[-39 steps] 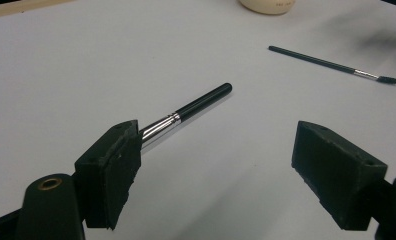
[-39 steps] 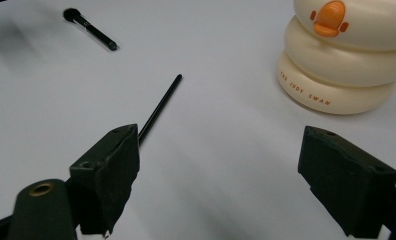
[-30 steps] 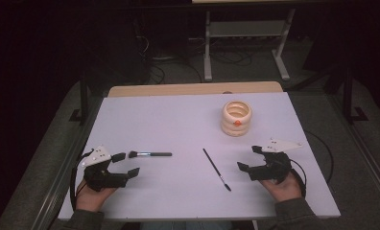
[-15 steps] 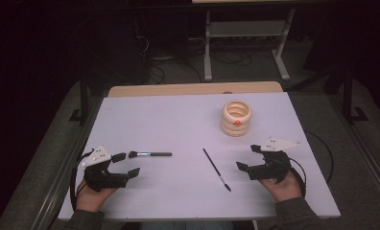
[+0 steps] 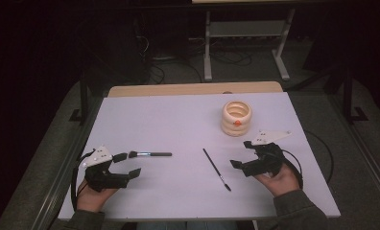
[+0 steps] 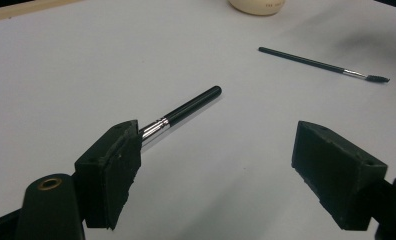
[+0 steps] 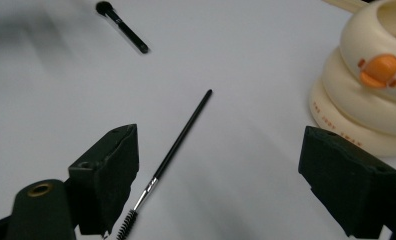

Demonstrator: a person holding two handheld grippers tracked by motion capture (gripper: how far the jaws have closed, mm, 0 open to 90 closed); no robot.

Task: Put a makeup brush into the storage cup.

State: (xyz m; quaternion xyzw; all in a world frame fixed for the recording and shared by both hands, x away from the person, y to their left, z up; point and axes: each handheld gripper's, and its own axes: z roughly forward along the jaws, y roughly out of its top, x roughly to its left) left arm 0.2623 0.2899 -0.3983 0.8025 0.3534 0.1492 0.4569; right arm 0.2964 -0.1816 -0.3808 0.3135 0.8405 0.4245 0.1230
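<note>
I'm looking at a white-topped table [image 5: 178,115] with a bare wood strip [image 5: 193,89] along its far edge, grey carpet floor [image 5: 49,153], a metal-legged stand [image 5: 245,43] far behind, cables [image 5: 154,67] on the floor, dark room.

A thick brush [image 5: 149,154] is lying on the table's [image 5: 169,120] left, a thin brush [image 5: 216,169] is lying right of it, and a ringed holder [image 5: 236,118] is standing behind the thin brush

This looks like a lab or recording room: a plain white table [image 5: 178,120] stands on grey carpet [image 5: 49,158] in dim surroundings, with loose cables [image 5: 164,62] and a metal stand [image 5: 245,43] behind it.
</note>
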